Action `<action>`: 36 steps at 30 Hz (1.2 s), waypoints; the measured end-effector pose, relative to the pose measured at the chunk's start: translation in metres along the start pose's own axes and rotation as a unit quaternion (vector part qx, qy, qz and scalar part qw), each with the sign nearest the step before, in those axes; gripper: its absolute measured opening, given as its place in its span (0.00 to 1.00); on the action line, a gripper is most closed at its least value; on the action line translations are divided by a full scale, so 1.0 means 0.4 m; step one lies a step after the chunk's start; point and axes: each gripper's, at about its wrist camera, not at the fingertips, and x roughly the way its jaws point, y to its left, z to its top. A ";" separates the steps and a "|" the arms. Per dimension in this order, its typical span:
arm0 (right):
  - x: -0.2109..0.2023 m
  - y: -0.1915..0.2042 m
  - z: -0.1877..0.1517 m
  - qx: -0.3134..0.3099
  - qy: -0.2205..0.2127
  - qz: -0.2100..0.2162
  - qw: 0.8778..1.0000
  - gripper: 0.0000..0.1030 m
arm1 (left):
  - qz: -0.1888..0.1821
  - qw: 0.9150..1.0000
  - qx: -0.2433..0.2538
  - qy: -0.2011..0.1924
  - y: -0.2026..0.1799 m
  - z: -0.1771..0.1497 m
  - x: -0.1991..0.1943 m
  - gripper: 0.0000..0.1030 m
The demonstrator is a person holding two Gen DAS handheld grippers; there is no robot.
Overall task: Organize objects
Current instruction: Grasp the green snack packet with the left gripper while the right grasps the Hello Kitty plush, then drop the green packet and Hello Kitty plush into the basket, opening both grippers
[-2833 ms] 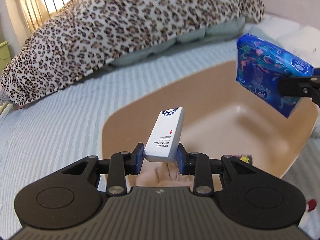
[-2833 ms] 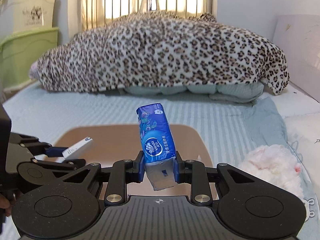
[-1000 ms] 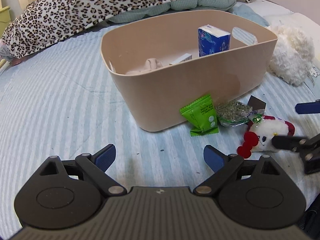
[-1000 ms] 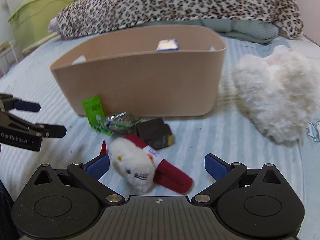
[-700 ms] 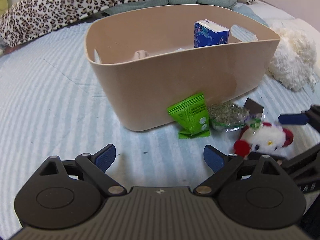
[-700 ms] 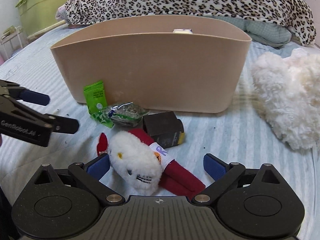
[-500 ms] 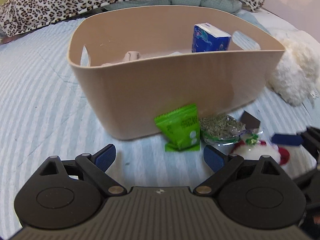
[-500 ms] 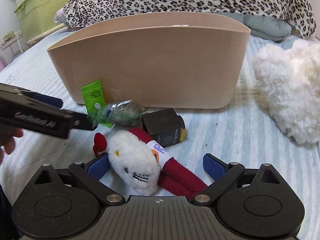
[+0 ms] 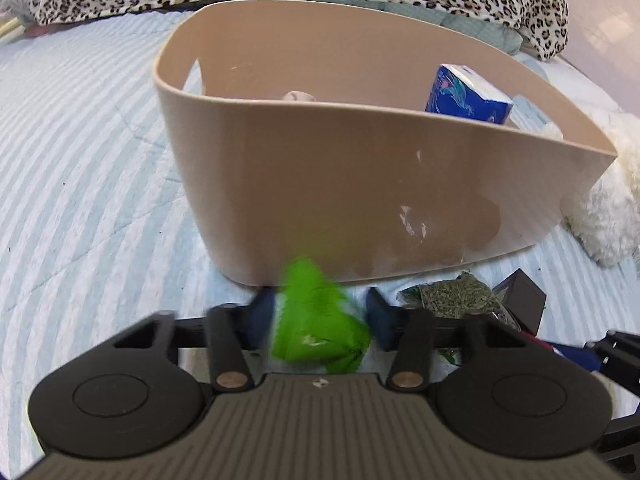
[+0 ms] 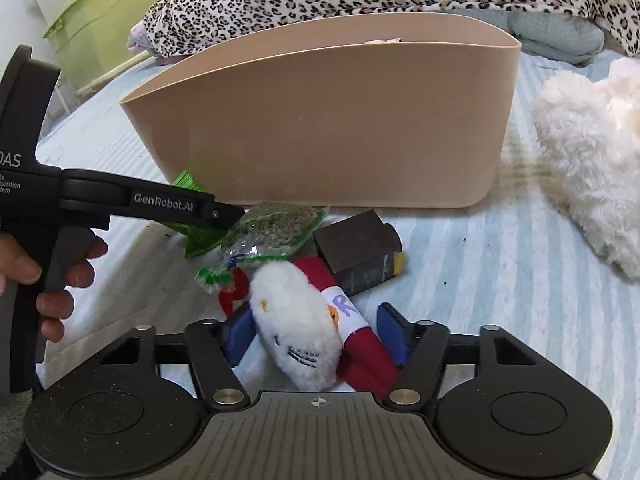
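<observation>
Each hand-held gripper (image 10: pixel 316 334) was built in matte black with blue pads (image 10: pixel 390 330), brass pivot screws and a ribbed grey housing; "GenRobot.AI" was printed in white at left.

The green packet (image 9: pixel 318 330) is motion-blurred, and the bin wall (image 10: pixel 340 128) hides its contents.

- The beige bin (image 9: pixel 360 200) is standing right ahead of both grippers, its tall near wall blocking any level path forward.
- The herb bag (image 10: pixel 276 224), dark box (image 10: pixel 360 252) and plush toy (image 10: pixel 304 328) are crowding the strip of bed in front of that wall.
- The fluffy white cushion (image 10: pixel 588 152) is closing off the bin's right side.
- The striped bedspread (image 9: pixel 80 184) is lying bare to the bin's left.
- The blue tissue pack (image 9: pixel 468 96) is standing upright at the bin's right end; the rest of the bin's mouth is staying open from above.
</observation>
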 end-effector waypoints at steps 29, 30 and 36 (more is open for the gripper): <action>-0.200 0.030 -0.023 -0.025 -0.083 -0.053 0.995 0.31 | -0.009 0.998 0.053 -0.029 0.009 -0.035 -0.205 0.20; -0.215 0.032 -0.017 -0.026 -0.093 -0.056 0.994 0.31 | -0.007 0.998 0.052 -0.034 0.010 -0.029 -0.217 0.20; -0.287 0.031 0.050 -0.025 -0.142 -0.079 0.986 0.31 | 0.007 0.994 0.074 -0.082 -0.004 0.015 -0.283 0.20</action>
